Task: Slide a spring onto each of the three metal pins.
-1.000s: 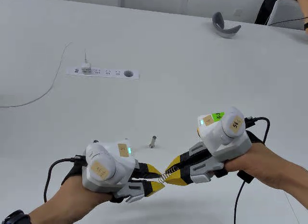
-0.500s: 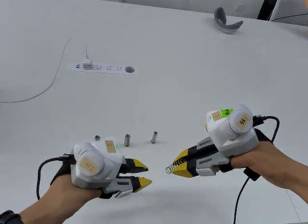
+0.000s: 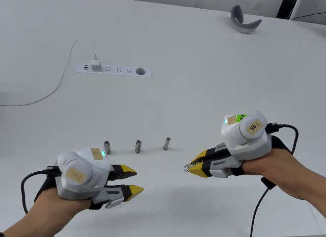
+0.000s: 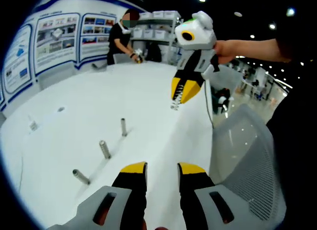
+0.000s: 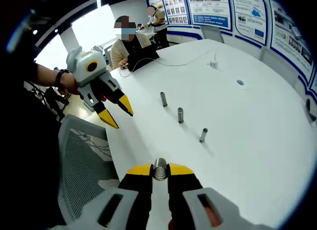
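My right hand-held gripper (image 3: 192, 165) is pinching a spring (image 3: 188, 167) between its yellow tips, with the coil poking out ahead, over the desk (image 3: 214, 79) to the right of the pin row. My left hand-held gripper (image 3: 136, 180) hangs spread, with nothing between its jaws. The left pin (image 3: 107, 147) and middle pin (image 3: 138, 145) each carry a coil; the right pin (image 3: 166, 143) stands bare.

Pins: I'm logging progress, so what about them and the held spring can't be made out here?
The pins: too small in the head view to tell how far any springs sit down.
The spring: its rear end is hidden between the right gripper's jaws, right gripper view.
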`<action>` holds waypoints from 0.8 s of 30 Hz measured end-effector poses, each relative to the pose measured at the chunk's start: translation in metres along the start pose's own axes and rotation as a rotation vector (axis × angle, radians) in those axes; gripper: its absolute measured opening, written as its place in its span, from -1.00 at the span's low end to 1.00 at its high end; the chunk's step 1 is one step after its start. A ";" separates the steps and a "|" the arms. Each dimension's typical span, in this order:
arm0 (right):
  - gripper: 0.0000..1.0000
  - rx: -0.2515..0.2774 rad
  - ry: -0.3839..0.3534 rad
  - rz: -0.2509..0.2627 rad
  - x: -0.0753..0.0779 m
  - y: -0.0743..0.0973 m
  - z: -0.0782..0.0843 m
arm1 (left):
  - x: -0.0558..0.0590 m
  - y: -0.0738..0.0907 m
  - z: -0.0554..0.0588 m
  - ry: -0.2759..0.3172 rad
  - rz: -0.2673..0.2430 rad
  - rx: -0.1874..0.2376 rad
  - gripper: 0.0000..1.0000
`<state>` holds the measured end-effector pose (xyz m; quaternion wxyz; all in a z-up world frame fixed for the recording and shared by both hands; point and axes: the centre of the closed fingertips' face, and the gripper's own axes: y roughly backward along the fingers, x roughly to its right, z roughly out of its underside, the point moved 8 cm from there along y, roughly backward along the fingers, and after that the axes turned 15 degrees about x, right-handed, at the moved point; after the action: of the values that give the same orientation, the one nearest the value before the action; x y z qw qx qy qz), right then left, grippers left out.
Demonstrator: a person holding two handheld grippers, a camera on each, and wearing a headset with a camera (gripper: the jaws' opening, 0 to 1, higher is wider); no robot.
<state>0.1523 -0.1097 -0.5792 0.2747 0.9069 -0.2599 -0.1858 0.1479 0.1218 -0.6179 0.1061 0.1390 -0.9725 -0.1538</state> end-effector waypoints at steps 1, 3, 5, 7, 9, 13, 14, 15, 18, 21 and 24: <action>-0.75 0.000 -0.001 0.004 0.001 0.000 0.000 | -0.001 0.002 0.001 0.003 -0.006 -0.001 -0.49; -0.75 -0.004 0.003 0.017 0.004 -0.001 0.000 | -0.005 0.006 0.004 0.010 -0.024 -0.001 -0.46; -0.75 -0.009 0.002 0.023 0.006 -0.003 0.001 | -0.008 0.009 0.006 0.015 -0.041 -0.004 -0.43; -0.75 -0.012 0.005 0.026 0.009 -0.005 0.001 | -0.012 0.012 0.008 0.024 -0.065 -0.002 -0.40; -0.75 -0.023 0.005 0.032 0.012 -0.007 0.003 | -0.015 0.014 0.009 0.036 -0.086 0.001 -0.35; -0.75 -0.033 0.012 0.037 0.018 -0.012 0.003 | -0.022 0.018 0.011 0.075 -0.132 0.020 -0.30; -0.75 -0.034 0.013 0.038 0.019 -0.013 0.002 | -0.023 0.019 0.012 0.080 -0.139 0.022 -0.29; -0.75 -0.035 0.014 0.039 0.021 -0.015 0.001 | -0.024 0.020 0.013 0.085 -0.149 0.023 -0.28; -0.75 -0.044 0.020 0.045 0.026 -0.020 0.001 | -0.026 0.022 0.014 0.091 -0.166 0.020 -0.21; -0.75 -0.057 0.035 0.045 0.029 -0.024 0.001 | -0.028 0.024 0.013 0.100 -0.183 0.025 -0.17; -0.75 -0.063 0.041 0.049 0.034 -0.028 -0.001 | -0.032 0.026 0.012 0.109 -0.199 0.031 -0.13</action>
<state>0.1903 -0.1089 -0.6022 0.3127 0.8949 -0.2704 -0.1682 0.1684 0.1582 -0.6260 0.1407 0.2446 -0.9490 -0.1406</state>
